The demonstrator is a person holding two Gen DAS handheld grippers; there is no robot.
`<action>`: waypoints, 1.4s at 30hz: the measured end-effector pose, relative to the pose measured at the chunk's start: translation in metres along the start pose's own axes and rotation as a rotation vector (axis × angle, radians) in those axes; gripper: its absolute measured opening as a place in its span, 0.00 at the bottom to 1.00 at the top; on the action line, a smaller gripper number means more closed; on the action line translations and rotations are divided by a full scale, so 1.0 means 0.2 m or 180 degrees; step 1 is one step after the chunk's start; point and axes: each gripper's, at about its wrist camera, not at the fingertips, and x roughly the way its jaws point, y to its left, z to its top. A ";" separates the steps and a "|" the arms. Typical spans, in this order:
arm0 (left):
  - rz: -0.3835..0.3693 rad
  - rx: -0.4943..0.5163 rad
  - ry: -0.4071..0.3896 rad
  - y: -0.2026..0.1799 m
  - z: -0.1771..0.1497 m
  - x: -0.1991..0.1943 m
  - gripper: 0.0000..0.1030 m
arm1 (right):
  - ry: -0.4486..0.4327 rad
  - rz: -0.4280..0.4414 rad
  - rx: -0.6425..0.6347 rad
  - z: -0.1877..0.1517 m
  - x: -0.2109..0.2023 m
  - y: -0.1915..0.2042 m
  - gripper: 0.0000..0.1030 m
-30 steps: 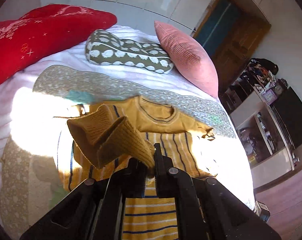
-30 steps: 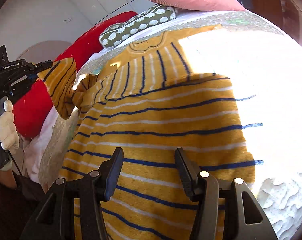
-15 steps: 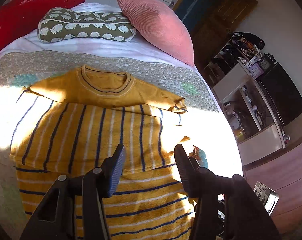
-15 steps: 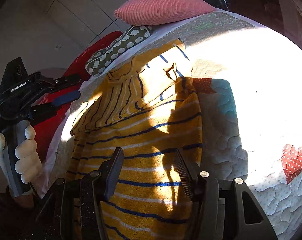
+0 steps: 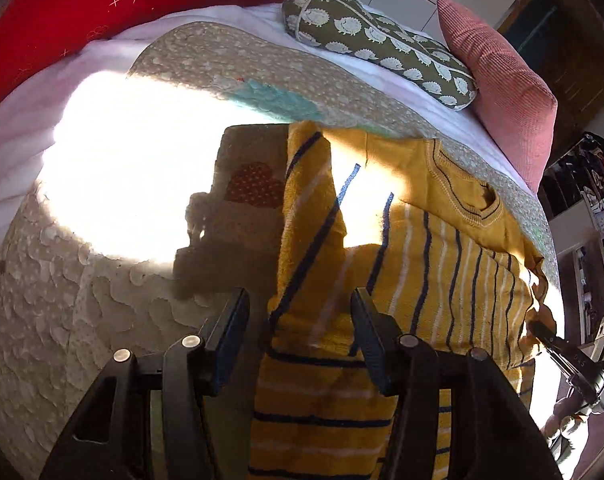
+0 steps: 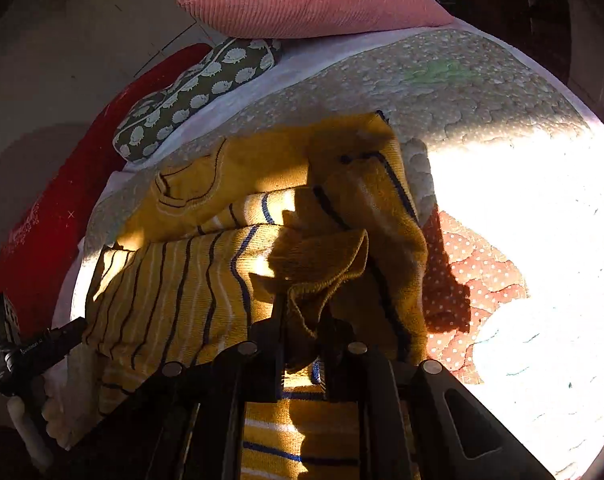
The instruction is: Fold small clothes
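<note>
A yellow sweater (image 5: 442,280) with navy and white stripes lies flat on the quilt, neck toward the pillows. Its left sleeve (image 5: 310,208) is folded down over the body. My left gripper (image 5: 299,320) hangs open over the sweater's left edge, with fabric lying between the jaws and the pads apart from it. In the right wrist view the sweater (image 6: 173,280) fills the middle. My right gripper (image 6: 302,344) is closing, pinching the bunched ribbed cuff (image 6: 318,264) of the right sleeve, which is lifted over the body.
A red pillow (image 5: 101,8), a green hedgehog-print cushion (image 5: 382,48) and a pink cushion (image 5: 498,80) line the head of the bed. The beige quilt (image 5: 101,320) has a red heart patch (image 5: 253,184). Shelves (image 5: 594,200) stand beyond the bed's right side. A gloved hand (image 6: 57,412) shows at lower left.
My left gripper let go of the left sleeve, opened, and dropped to the sweater's left edge. My right gripper moved to the right sleeve and shut on its cuff.
</note>
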 end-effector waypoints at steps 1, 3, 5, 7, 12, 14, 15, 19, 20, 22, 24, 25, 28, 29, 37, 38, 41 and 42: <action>-0.0015 -0.0014 0.0018 0.01 0.00 0.02 0.50 | -0.0034 -0.0045 -0.0115 0.03 -0.01 0.04 0.10; -0.0044 -0.0060 0.0049 0.03 -0.02 0.05 0.50 | -0.0189 -0.0089 -0.0263 0.07 -0.07 0.09 0.09; -0.0047 -0.0054 0.0059 0.04 -0.04 0.07 0.50 | -0.0352 -0.0124 -0.0219 0.10 -0.13 0.07 0.09; -0.0038 0.0010 0.0031 0.03 -0.07 0.08 0.53 | -0.0427 -0.0285 -0.0125 0.10 -0.12 0.00 0.10; 0.0083 0.0191 -0.0010 -0.01 -0.10 0.07 0.54 | -0.0274 -0.0734 -0.0116 0.03 0.02 -0.18 0.27; 0.0032 0.0187 0.0027 0.01 -0.11 0.03 0.53 | -0.0373 -0.0806 0.0063 0.01 -0.05 -0.25 0.32; -0.0019 0.0170 0.0026 0.02 -0.11 -0.01 0.53 | -0.0413 -0.0773 0.0157 0.00 -0.10 -0.28 0.32; -0.0070 0.0173 -0.0037 0.11 -0.20 -0.18 0.54 | -0.0584 -0.0493 0.0137 -0.11 -0.32 -0.27 0.33; -0.0092 0.0162 -0.0035 0.14 -0.25 -0.22 0.54 | -0.0565 -0.0325 0.0136 -0.17 -0.36 -0.26 0.36; -0.0183 0.0091 0.0031 0.19 -0.34 -0.27 0.56 | -0.0492 -0.0079 0.0165 -0.29 -0.41 -0.25 0.40; -0.0263 0.0032 0.0142 0.21 -0.46 -0.29 0.56 | -0.0376 0.0091 0.0145 -0.45 -0.42 -0.22 0.41; -0.0265 0.0045 0.0184 0.20 -0.53 -0.29 0.56 | -0.0324 0.0108 0.0108 -0.54 -0.42 -0.20 0.41; -0.0047 0.0227 0.0271 0.13 -0.71 -0.28 0.62 | -0.0259 -0.0033 -0.0170 -0.79 -0.42 -0.11 0.41; 0.0049 0.0322 0.0256 0.10 -0.77 -0.28 0.62 | -0.0286 -0.0120 -0.0277 -0.87 -0.44 -0.07 0.41; 0.0375 0.0541 0.0048 0.12 -1.00 -0.47 0.08 | -0.0396 -0.0251 -0.0120 -1.22 -0.66 -0.16 0.43; 0.0371 0.0489 0.0037 0.15 -1.02 -0.51 0.08 | -0.0403 -0.0265 -0.0116 -1.25 -0.69 -0.16 0.43; 0.0132 0.0299 0.0117 0.22 -1.09 -0.58 0.08 | -0.0423 -0.0159 -0.0013 -1.29 -0.75 -0.18 0.48; 0.0040 0.0250 0.0167 0.24 -1.12 -0.59 0.15 | -0.0429 -0.0097 0.0024 -1.32 -0.76 -0.18 0.50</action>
